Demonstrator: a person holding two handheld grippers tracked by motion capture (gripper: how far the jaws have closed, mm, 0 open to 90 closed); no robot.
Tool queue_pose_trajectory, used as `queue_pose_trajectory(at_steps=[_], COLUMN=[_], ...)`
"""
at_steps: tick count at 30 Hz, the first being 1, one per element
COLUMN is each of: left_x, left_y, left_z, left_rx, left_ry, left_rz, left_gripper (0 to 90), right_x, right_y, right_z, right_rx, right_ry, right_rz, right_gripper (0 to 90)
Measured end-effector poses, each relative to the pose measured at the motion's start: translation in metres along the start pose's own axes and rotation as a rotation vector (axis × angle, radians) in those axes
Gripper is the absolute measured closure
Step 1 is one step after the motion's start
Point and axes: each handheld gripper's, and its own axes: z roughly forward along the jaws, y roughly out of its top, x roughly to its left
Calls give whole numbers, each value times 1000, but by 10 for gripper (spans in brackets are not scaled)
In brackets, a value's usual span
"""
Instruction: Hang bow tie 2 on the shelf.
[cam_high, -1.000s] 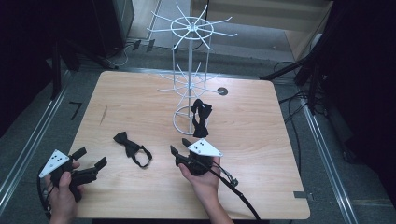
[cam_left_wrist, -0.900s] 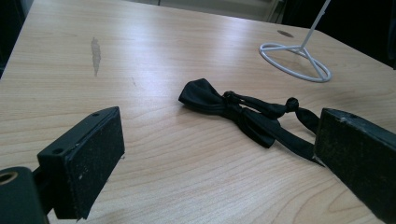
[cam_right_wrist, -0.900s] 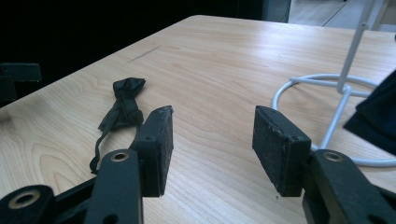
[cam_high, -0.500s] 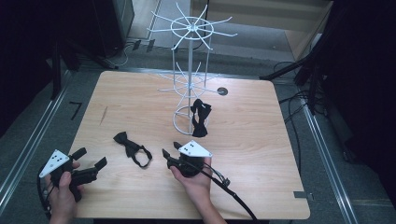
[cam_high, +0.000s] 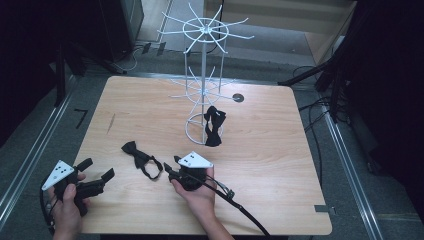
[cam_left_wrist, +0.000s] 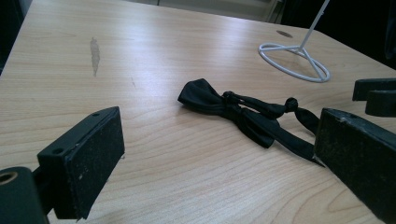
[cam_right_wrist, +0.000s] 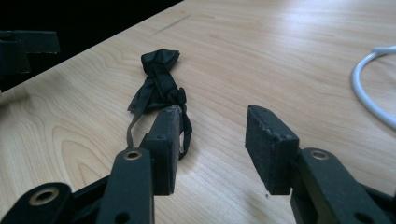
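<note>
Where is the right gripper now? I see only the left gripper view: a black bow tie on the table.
Observer: The right gripper is just beside the bow tie, at its strap end.
Operator: Does it hold the tie already?
Observer: No. Its jaws have just been closing, but nothing is between them; the strap lies beside one jaw.
Operator: Are there other ties?
Observer: Yes, a second bow tie is at the foot of the white wire rack.

Light wooden table (cam_high: 280, 165), black bow tie (cam_high: 141, 159) lying flat, white wire rack (cam_high: 204, 95) standing.
</note>
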Motion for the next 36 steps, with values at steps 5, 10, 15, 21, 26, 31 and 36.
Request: queue_pose_trajectory(at_steps=[5,10,15,21,26,31,36], left_x=[0,0,0,0,0,0,0], left_y=[0,0,0,0,0,0,0], left_z=[0,0,0,0,0,0,0], left_rx=[0,0,-1,-1,0,1,4], left_ry=[-1,-1,-2,-3,-2,-3,-3], left_rz=[-2,-2,-3,-2,-2,-1,3], left_gripper=[28,28,28,27,28,28,28], right_x=[5,9,11,12,14,15,18], right_y=[-1,-2,1,3,4,5,5], right_z=[10,19,27,33,37,41,43], right_rx=[30,59,84,114,157,197,226], right_ry=[1,-6,-2,-13,-12,-13,-15], right_rz=[-9,-14,1,-3,-21,-31,-56], right_gripper=[576,579,579,585,605,623,735])
